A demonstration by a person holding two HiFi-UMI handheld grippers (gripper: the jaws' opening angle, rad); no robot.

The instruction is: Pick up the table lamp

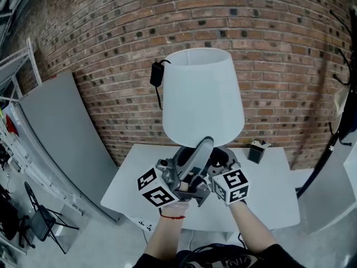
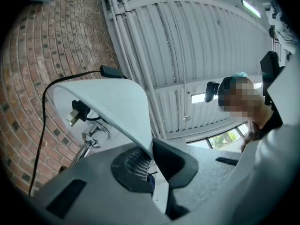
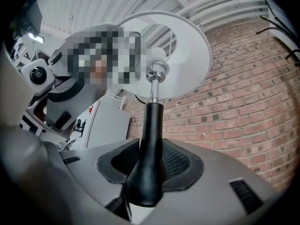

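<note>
The table lamp has a wide white shade (image 1: 203, 94) and a black stem (image 3: 150, 139) with a chrome neck under the bulb. In the head view it stands tall over the white table (image 1: 273, 205), and both grippers hide its base. My left gripper (image 1: 204, 145) points up at the shade and is shut on its lower rim (image 2: 140, 125), which runs down between the left gripper's (image 2: 151, 156) pads. My right gripper (image 1: 221, 159) is shut on the black stem, held upright between the right gripper's (image 3: 150, 165) ribbed pads. The lamp's black plug (image 1: 158, 73) hangs at the shade's left side with its cord.
A small black box (image 1: 256, 151) sits at the table's back right. A grey panel (image 1: 61, 138) leans on the brick wall (image 1: 279, 49) at left. A dark coat stand (image 1: 340, 94) is at the right edge, a folding chair (image 1: 42, 219) on the floor bottom left.
</note>
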